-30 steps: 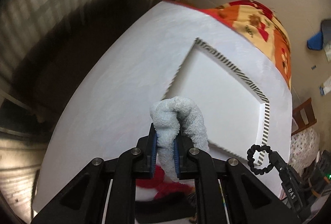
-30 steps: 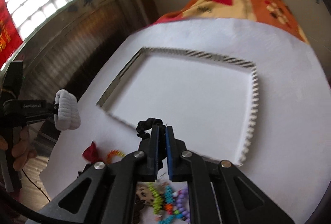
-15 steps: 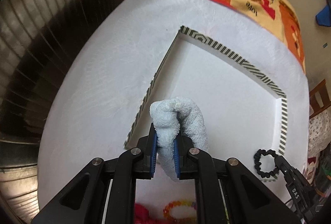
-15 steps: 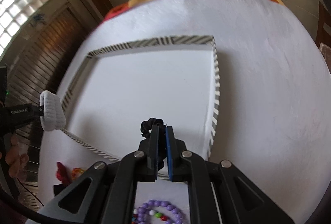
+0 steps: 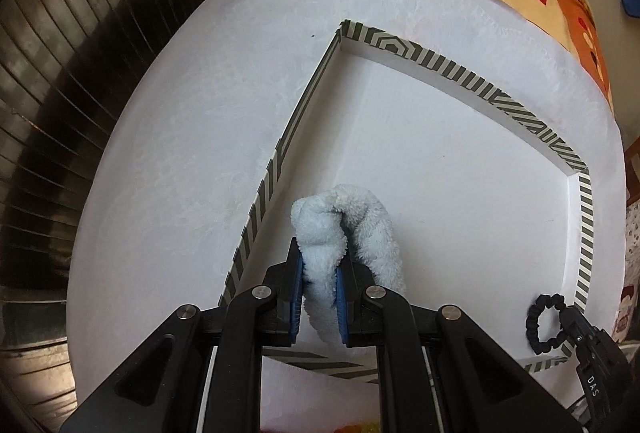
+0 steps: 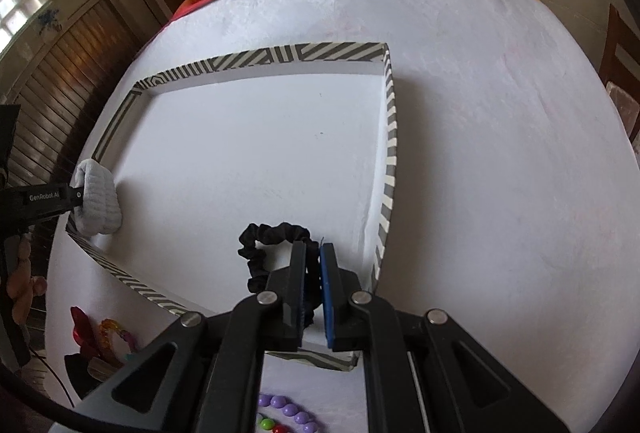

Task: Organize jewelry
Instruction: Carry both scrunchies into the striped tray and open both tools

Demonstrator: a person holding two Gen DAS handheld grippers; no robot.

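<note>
Left wrist view: the left tongs (image 5: 318, 293) are clamped on a fluffy white scrunchie (image 5: 348, 229), pinching one side of its loop so the rest bulges forward and to the right of the pads. It hangs just above the tray floor inside the near left corner of the striped tray (image 5: 460, 73), probably positioned for release there. Its long axis runs along the tongs' line, pointing toward the tray's far wall.

In the right wrist view, the right tongs (image 6: 314, 293) are clamped on a black scrunchie (image 6: 272, 233). Only a thin part of the band is pinched, so the loop stays open, spreading left of the pads. It sits over the near right part of the tray, well apart from the white one, likely to keep the two separate.

The tray rests on the white bench (image 6: 500, 153). Bead bracelets (image 6: 286, 409) lie on the bench nearer than the tray, not yet sorted.
</note>
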